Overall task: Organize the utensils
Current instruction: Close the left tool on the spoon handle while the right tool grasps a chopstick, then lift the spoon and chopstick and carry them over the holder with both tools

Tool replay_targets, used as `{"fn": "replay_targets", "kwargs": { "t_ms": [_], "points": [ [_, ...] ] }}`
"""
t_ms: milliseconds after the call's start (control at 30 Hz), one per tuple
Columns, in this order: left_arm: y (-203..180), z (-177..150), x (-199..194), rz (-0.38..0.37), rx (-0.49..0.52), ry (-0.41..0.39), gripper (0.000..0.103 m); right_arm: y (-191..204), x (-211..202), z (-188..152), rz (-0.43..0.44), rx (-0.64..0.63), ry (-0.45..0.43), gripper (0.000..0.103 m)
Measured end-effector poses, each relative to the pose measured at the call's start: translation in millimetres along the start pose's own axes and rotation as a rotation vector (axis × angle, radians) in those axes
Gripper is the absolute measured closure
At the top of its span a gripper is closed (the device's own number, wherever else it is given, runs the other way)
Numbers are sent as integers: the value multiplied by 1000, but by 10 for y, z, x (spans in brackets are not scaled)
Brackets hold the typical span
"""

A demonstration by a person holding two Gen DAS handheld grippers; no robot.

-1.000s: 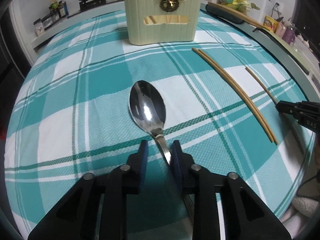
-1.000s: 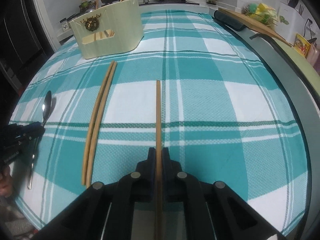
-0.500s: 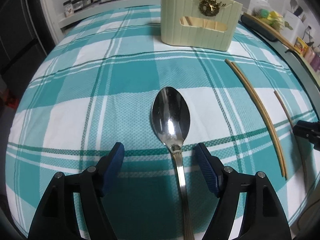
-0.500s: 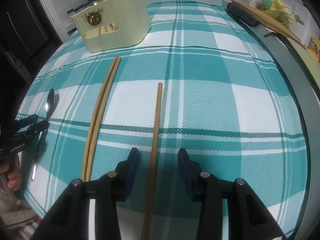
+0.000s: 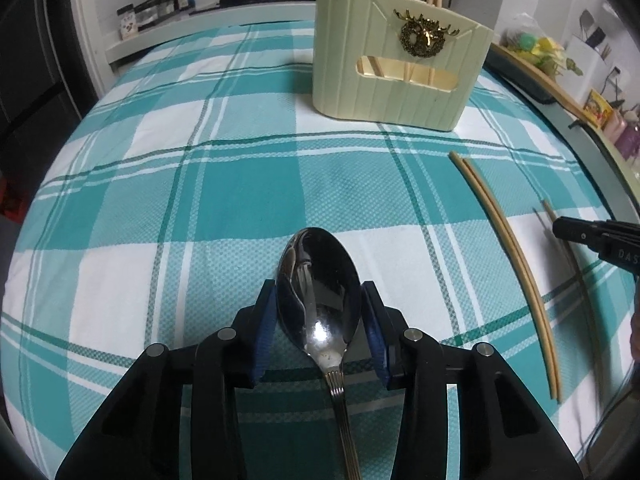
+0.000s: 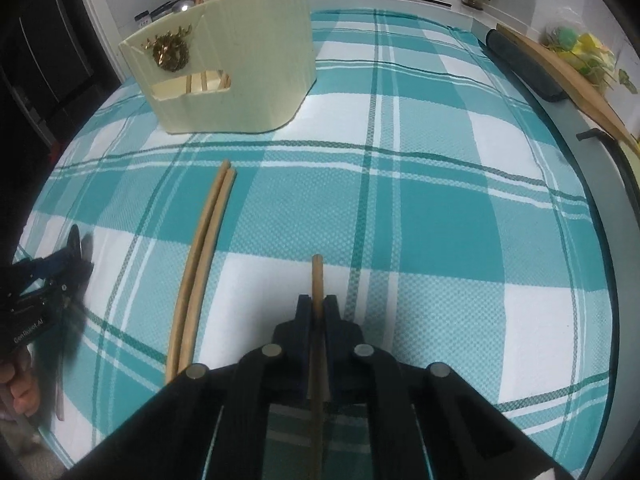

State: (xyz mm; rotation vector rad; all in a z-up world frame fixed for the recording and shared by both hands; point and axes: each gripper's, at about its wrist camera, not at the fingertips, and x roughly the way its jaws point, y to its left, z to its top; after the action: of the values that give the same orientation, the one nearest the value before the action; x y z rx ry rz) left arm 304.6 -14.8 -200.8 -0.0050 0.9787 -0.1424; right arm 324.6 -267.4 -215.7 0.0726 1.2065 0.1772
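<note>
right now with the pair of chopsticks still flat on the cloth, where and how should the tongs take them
Grip the pair of chopsticks near the middle, both sticks together, coming straight down from above with one pad on each outer side. They lie side by side and touching on the checked tablecloth, thin and low, so a pinch across their width gathers both. The holder stands clear beyond their far tips.

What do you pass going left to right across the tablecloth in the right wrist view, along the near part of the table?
left gripper at the edge → pair of chopsticks lying side by side → single chopstick clamped in the right gripper → bare checked tablecloth.
</note>
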Motion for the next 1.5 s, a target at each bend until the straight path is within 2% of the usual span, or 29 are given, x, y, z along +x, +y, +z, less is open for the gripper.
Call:
{"fn": "replay_targets", "kwargs": {
  "t_ms": [100, 300, 500, 700, 1100, 1300, 1500],
  "points": [
    [24, 13, -251, -31, -4, -61, 61, -16, -239, -10, 57, 36, -69, 97],
    [2, 42, -913, -85, 24, -205, 62, 158, -1084, -79, 114, 20, -263, 97],
    [18, 33, -1395, -124, 14, -312, 62, 380, -1769, -214, 117, -27, -431, 97],
    [47, 94, -1668, -159, 5, -378, 62, 519, -2071, -320, 77, -54, -558, 97],
    [75, 516, -1867, -208, 10, -415, 62, 660, -2280, -59, 63, -82, -655, 97],
    [148, 1017, -2048, -241, 8, -444, 62, 632, -2410, 299, 66, -98, -682, 97],
    [151, 1670, -2194, -206, 17, -534, 62, 563, -2540, 881, 60, -94, -742, 97]
  ]
}}
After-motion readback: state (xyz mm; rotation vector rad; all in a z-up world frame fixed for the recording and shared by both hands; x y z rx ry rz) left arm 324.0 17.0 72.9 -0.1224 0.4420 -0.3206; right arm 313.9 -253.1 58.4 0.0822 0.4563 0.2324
